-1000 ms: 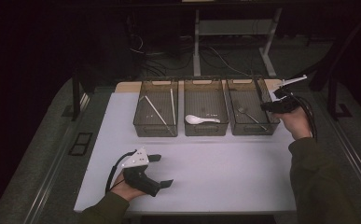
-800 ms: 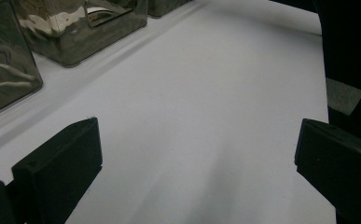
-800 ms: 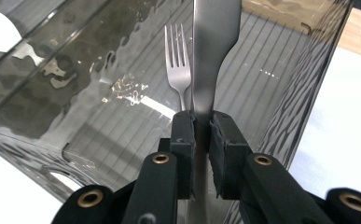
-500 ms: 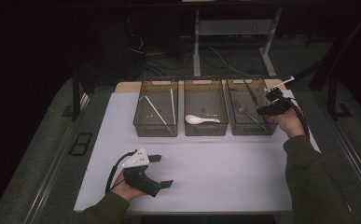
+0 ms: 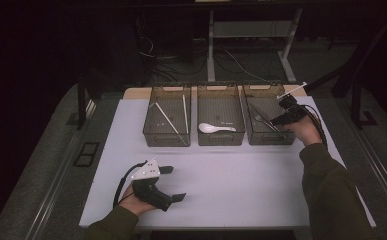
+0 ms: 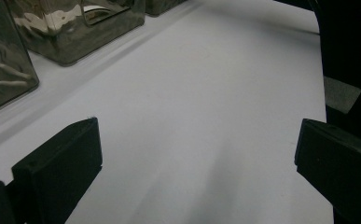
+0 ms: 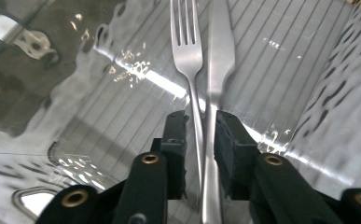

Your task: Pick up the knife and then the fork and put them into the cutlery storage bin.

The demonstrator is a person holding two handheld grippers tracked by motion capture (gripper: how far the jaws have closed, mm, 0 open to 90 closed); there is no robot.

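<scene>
In the right gripper view, a steel fork [image 7: 186, 42] and a steel knife [image 7: 220, 56] lie side by side on the ribbed floor of the clear right bin [image 5: 268, 139]. My right gripper [image 7: 200, 123] reaches down into this bin with both handles between its jaws. The jaws have just been opening, and a thin gap shows beside the fork's handle. From the high view, my right gripper [image 5: 276, 120] is at the bin's right rim. My left gripper [image 5: 175, 183] rests near the table's front edge. Its jaws stand wide open over bare white tabletop [image 6: 197, 154].
Three clear bins stand in a row at the back of the white table [image 5: 241, 190]. The middle bin [image 5: 221, 140] holds a white spoon [image 5: 216, 128]. The left bin [image 5: 166, 141] holds thin pale sticks [image 5: 170, 121]. The table's edge is just right of my right hand.
My right hand has come down and to the left into the right bin. The left hand has stayed still.
</scene>
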